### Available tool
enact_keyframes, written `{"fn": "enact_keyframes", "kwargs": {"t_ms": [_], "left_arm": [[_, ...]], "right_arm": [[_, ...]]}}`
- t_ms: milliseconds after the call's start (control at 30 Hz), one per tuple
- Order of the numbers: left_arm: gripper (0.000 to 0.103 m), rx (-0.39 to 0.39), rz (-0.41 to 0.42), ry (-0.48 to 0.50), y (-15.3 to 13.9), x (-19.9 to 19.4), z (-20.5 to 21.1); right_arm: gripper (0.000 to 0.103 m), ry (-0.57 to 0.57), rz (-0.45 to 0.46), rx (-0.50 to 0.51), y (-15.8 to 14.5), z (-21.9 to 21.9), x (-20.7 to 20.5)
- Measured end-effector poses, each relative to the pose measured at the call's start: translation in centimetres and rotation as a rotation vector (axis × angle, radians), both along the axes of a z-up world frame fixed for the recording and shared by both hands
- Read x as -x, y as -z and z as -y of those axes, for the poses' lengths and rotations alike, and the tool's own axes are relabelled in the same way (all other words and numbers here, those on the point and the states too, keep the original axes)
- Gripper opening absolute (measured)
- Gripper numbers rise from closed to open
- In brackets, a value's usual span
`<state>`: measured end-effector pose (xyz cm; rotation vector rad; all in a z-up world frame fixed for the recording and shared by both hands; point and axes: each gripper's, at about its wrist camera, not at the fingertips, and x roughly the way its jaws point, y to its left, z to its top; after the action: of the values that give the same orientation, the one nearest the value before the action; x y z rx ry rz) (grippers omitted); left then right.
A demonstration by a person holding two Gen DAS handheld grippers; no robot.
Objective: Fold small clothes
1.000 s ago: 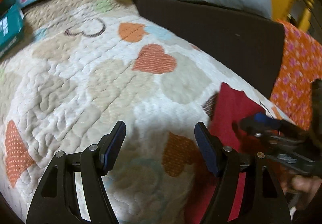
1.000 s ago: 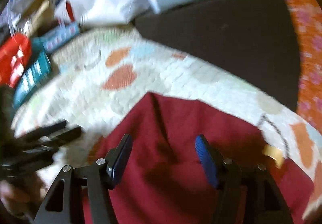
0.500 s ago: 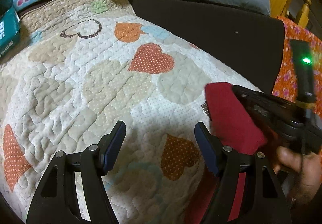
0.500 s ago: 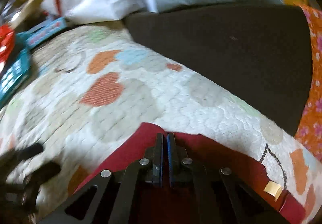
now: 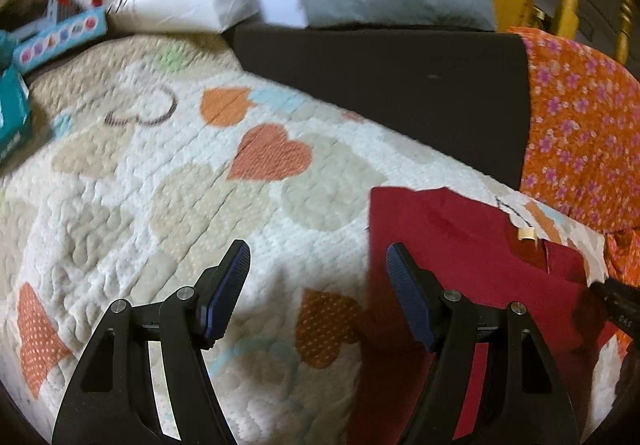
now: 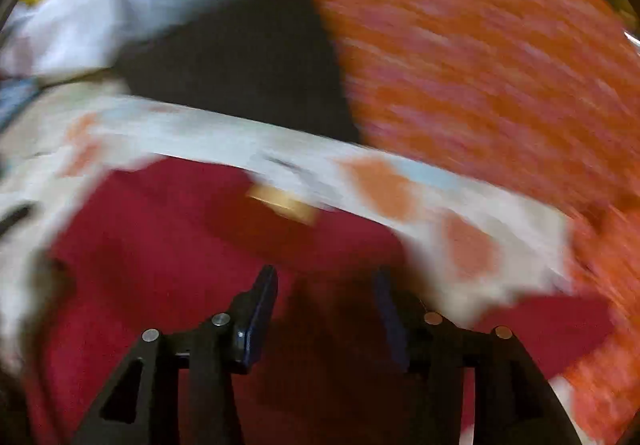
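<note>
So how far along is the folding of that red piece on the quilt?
Done: the red garment lies on the heart quilt with a straight left edge, so one fold looks made. In hand: nothing; the left gripper hangs open over the quilt, and the right gripper is open above the red cloth, though that view is blurred. Left: any further folds.

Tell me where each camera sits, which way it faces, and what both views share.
Left wrist: rides the left gripper, looking forward and down along its open jaws at the heart quilt, with the red garment to the right; own fingers show.
Right wrist: rides the right gripper, blurred by motion, looking down over the red garment; jaws open.
Shared: red garment, quilt, dark cushion, orange floral cloth.
</note>
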<state>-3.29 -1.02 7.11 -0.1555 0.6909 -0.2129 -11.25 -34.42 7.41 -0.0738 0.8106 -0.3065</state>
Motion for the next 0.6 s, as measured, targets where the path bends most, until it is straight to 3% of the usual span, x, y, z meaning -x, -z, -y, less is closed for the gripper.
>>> {"fn": "enact_keyframes", "kwargs": {"t_ms": [33, 133, 167, 200, 233, 367, 467, 600], "left_arm": [[0.072, -0.013, 0.026, 0.013, -0.3, 0.3, 0.5], [0.072, -0.055, 0.048, 0.064, -0.3, 0.5, 2.0], [0.072, -0.09, 0.039, 0.087, 0.0, 0.5, 2.7], [0.072, -0.116, 0.03, 0.1, 0.2, 0.5, 3.2], [0.072, -0.146, 0.019, 0.116, 0.6, 0.5, 3.8], [0.072, -0.189, -0.001, 0.144, 1.3, 0.3, 4.8], [0.072, -0.174, 0.01, 0.135, 1.1, 0.6, 4.4], [0.072, -0.107, 0.04, 0.103, 0.0, 1.0, 2.8]], "right_arm": [[0.048, 0.056, -0.028, -0.024, 0.8, 2.0, 0.7], [0.044, 0.073, -0.056, -0.15, 2.8, 4.2, 1.1], [0.029, 0.065, -0.05, -0.194, 3.3, 4.5, 1.0], [0.022, 0.056, -0.041, -0.232, 3.5, 4.6, 1.1], [0.006, 0.067, -0.025, -0.233, 3.1, 4.6, 1.2], [0.004, 0.064, 0.077, -0.125, 0.3, 4.1, 1.9], [0.004, 0.094, 0.016, -0.056, 1.9, 4.6, 0.5], [0.006, 0.159, -0.007, -0.126, 3.4, 6.1, 0.9]]}}
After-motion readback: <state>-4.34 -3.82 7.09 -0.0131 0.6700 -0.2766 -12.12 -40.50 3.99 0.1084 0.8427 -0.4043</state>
